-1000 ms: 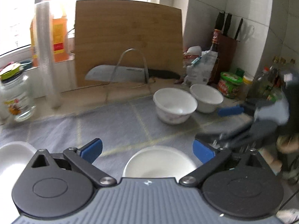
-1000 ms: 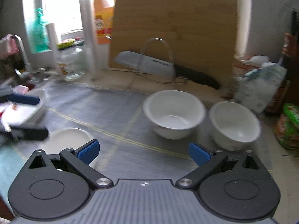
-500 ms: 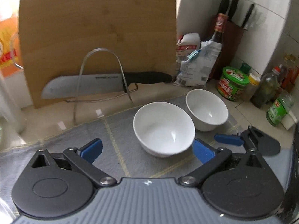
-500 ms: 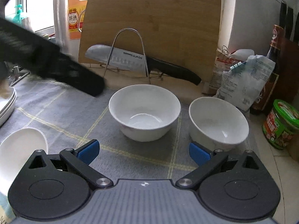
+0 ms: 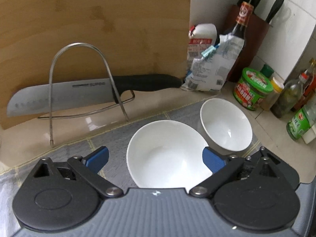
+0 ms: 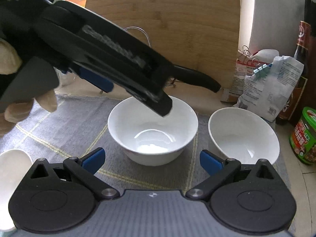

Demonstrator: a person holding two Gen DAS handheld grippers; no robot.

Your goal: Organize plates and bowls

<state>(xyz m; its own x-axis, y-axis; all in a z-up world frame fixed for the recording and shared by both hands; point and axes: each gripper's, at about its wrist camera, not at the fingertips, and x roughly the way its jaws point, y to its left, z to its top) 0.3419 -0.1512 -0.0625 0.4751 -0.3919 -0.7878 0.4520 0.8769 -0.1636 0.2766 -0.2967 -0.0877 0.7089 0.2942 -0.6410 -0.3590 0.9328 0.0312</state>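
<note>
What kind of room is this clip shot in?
Most likely a home kitchen counter: a chef's knife on a wire rack before a wooden cutting board, a knife block, and sauce bottles against tiled walls.

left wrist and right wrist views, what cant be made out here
- Near bowl: front rim hidden by the left gripper body, left wrist view.
- Knife blade: hidden behind the left gripper, right wrist view.
- White dish: cut off by the left edge, right wrist view.
- Bag print: too small, both views.
</note>
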